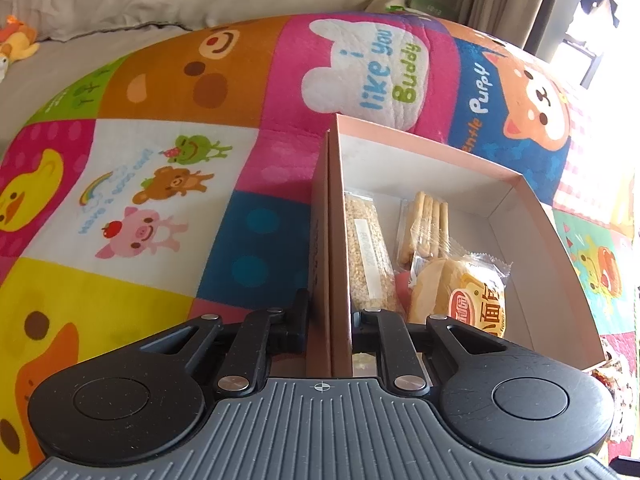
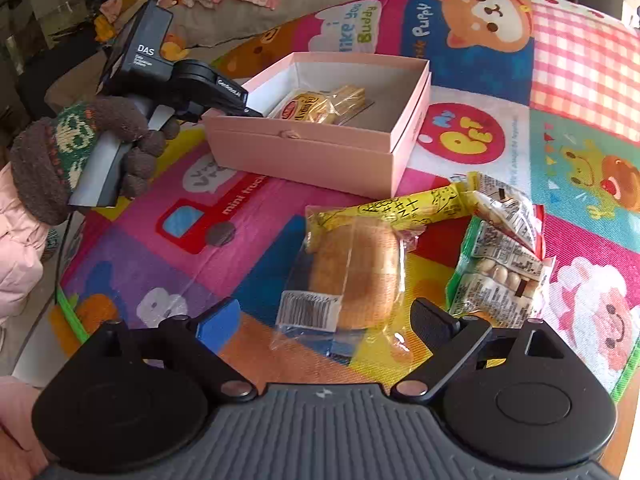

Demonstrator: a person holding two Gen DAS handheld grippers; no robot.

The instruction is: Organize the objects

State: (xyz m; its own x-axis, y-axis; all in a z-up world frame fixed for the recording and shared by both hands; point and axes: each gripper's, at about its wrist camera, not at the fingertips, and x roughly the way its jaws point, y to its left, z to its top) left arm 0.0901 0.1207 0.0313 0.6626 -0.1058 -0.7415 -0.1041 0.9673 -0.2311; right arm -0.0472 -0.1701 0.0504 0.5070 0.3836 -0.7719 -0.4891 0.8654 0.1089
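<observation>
A pink box [image 2: 304, 148] stands open on a colourful play mat. My left gripper [image 1: 330, 320] is shut on the box's near side wall [image 1: 332, 240], one finger outside and one inside. The same gripper [image 2: 244, 110] appears in the right wrist view, held by a gloved hand [image 2: 80, 148]. Inside the box lie a grain bar [image 1: 368, 248], a biscuit pack [image 1: 424, 224] and a wrapped bun [image 1: 460, 292]. My right gripper [image 2: 326, 324] is open above another wrapped bun [image 2: 352, 272] on the mat. The bun lies between the fingers' lines, untouched.
Right of the bun lie a yellow snack stick [image 2: 416, 204], a green nut packet [image 2: 496, 280] and a red-edged packet [image 2: 512, 208]. A grey sofa [image 1: 180, 4] with clothes and soft toys runs behind the mat. The mat's edge [image 2: 72, 312] drops off at left.
</observation>
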